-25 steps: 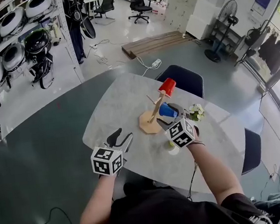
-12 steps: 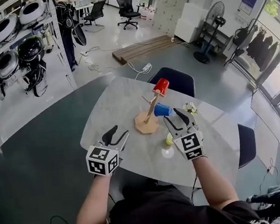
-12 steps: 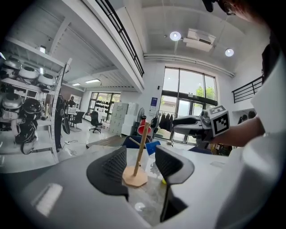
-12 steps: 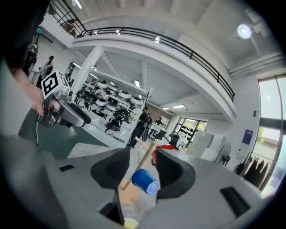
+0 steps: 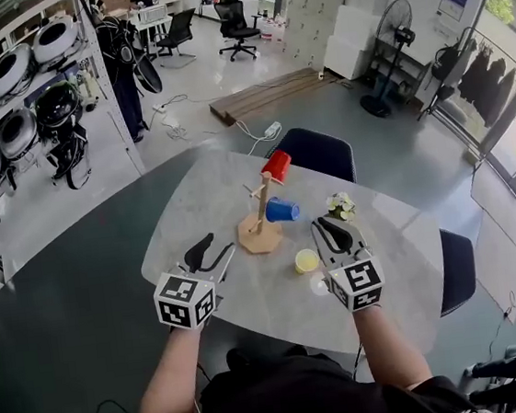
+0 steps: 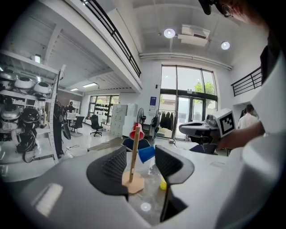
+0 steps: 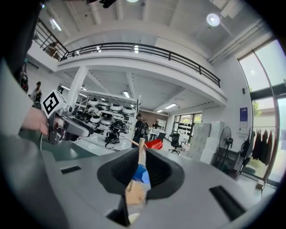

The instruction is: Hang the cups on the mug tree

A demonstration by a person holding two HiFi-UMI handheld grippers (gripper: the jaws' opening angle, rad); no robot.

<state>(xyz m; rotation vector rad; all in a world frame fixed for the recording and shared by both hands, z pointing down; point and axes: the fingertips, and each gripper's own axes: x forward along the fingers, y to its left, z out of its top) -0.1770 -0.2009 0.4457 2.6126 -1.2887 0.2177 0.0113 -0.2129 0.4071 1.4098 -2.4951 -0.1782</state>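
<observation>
I hold both grippers back from the pale wooden mug tree [image 5: 259, 217], which stands at my 12 o'clock on the grey marbled table [image 5: 203, 196]. A red plastic cup [image 5: 276, 165] sits at its top and a blue plastic cup [image 5: 282, 209] hangs at the post's 3 o'clock, so I judge two done. The small yellow cup [image 5: 307, 260] stands on the table at 4 o'clock from the tree's base, just beside the right gripper [image 5: 332, 230]. Its jaws are closing on nothing, with only a narrow gap between them. The left gripper [image 5: 215, 250], at 7 o'clock from the base, has its jaws moderately apart and empty. I judge it is parked there to leave the tree free.
</observation>
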